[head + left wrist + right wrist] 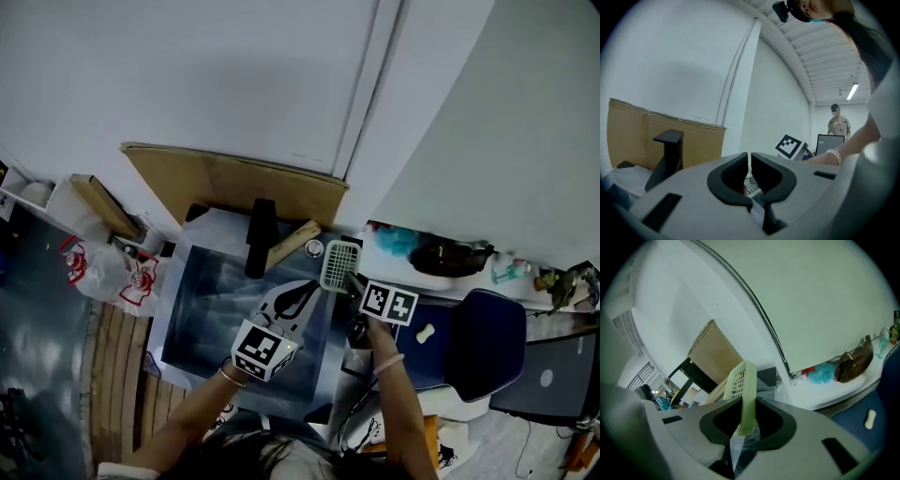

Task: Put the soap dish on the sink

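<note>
A pale green slotted soap dish (339, 265) stands on edge in the air by the right rim of the steel sink (202, 309). My right gripper (352, 281) is shut on its lower edge. In the right gripper view the dish (743, 380) rises between the jaws of the right gripper (746, 425). My left gripper (307, 291) hovers over the basin's right part with its jaws shut on nothing. In the left gripper view its pads (749, 164) nearly touch. A black faucet (261, 234) stands at the sink's back edge.
Behind the sink, brown cardboard (234, 183) leans on the white wall. A wooden block (292, 242) lies beside the faucet. The white counter (394, 267) at the right carries a teal puff (403, 241) and a brown bag (450, 256). A blue chair (478, 342) stands at the right.
</note>
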Demonstrator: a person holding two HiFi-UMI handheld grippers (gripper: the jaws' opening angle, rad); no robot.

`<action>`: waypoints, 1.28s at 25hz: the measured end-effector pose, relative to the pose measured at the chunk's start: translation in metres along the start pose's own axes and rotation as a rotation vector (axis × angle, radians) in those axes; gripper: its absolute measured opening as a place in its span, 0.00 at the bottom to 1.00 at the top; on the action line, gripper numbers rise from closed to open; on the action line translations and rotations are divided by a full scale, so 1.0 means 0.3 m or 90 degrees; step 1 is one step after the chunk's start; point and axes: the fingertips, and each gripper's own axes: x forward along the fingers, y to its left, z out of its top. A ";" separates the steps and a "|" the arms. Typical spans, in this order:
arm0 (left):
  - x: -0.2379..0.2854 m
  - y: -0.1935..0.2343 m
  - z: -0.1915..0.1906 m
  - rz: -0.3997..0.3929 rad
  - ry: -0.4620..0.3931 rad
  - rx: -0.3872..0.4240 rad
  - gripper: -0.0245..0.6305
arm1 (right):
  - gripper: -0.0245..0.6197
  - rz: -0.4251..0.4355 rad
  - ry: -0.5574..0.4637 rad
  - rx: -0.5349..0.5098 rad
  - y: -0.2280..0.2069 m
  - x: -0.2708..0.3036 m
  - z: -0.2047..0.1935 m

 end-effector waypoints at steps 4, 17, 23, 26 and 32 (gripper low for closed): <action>0.015 0.017 -0.018 0.002 0.006 -0.004 0.08 | 0.19 -0.007 0.012 0.002 -0.027 0.035 0.006; 0.048 0.043 -0.051 0.005 0.016 -0.020 0.08 | 0.21 -0.044 0.005 0.002 -0.085 0.090 0.036; 0.055 0.038 -0.055 0.005 0.018 -0.024 0.08 | 0.22 -0.062 0.004 -0.032 -0.092 0.088 0.044; 0.054 0.034 -0.055 0.006 0.017 -0.023 0.08 | 0.22 -0.069 0.000 -0.043 -0.094 0.088 0.044; 0.047 0.023 -0.046 0.009 0.014 -0.019 0.08 | 0.26 -0.075 -0.006 -0.041 -0.108 0.075 0.042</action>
